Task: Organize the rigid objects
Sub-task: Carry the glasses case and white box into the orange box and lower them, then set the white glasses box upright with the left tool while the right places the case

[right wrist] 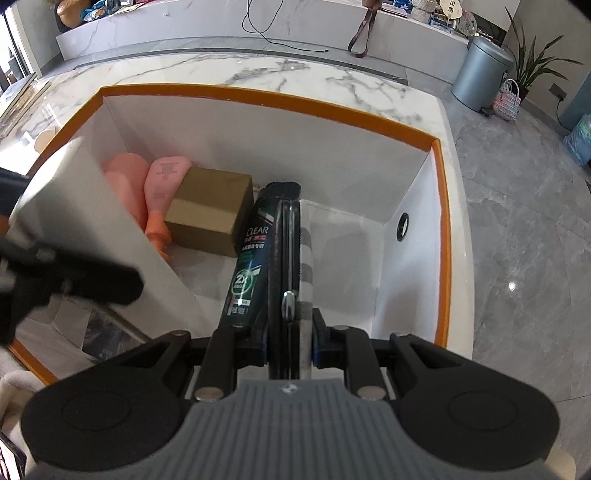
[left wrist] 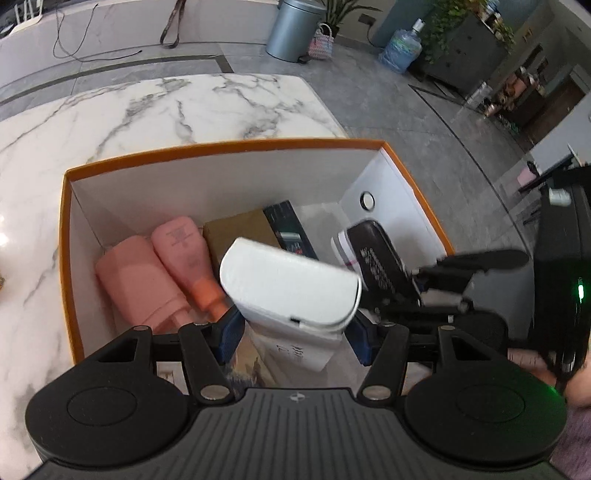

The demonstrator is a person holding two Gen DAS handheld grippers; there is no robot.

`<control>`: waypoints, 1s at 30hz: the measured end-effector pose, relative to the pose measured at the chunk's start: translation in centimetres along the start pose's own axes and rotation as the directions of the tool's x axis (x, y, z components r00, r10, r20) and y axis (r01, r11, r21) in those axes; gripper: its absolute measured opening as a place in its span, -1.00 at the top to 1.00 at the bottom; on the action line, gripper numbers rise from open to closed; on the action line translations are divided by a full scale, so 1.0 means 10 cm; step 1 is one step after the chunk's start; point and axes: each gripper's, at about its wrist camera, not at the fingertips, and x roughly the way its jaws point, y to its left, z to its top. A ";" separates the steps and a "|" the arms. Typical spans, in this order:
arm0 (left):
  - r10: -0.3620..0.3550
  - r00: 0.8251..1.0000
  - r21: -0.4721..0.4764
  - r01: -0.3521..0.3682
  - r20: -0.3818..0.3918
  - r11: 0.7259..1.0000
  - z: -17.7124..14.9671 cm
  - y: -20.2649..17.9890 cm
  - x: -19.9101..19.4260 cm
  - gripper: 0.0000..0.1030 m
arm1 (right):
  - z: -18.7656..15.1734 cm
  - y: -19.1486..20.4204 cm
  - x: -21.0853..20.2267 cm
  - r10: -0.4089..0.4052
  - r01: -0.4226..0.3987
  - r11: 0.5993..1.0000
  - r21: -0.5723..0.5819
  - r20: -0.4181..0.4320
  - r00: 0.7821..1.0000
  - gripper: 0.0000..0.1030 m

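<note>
An orange-rimmed white box [left wrist: 229,144] sits on the marble table and also shows in the right wrist view [right wrist: 258,96]. My left gripper [left wrist: 293,334] is shut on a white box [left wrist: 291,284], held over the big box. My right gripper [right wrist: 289,341] is shut on a flat black zip case [right wrist: 286,258], held on edge inside the big box; it also shows in the left wrist view [left wrist: 380,258]. Inside lie two pink bottles [left wrist: 147,277], a brown carton [right wrist: 210,218] and a dark Clear shampoo bottle [right wrist: 251,258].
The marble table [left wrist: 166,107] extends behind and left of the box. Its right edge drops to a grey tiled floor [right wrist: 517,221]. A grey bin [left wrist: 293,27] and a water jug [left wrist: 400,48] stand far off on the floor.
</note>
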 end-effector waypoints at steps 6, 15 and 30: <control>-0.007 1.000 -0.052 0.009 0.028 0.999 0.16 0.06 0.12 -0.31 | 0.01 0.01 0.07 -0.002 0.002 1.000 0.003 -0.005 1.000 0.62; 0.001 1.000 -0.086 0.001 0.029 0.996 0.35 0.07 0.32 -0.31 | 0.01 0.02 0.03 -0.024 0.024 1.000 -0.006 0.008 1.000 0.62; -0.127 0.992 0.021 0.126 0.003 0.992 0.40 -0.35 0.07 -0.30 | 0.07 -0.14 -0.54 -0.062 0.066 0.998 -0.020 0.146 0.987 0.62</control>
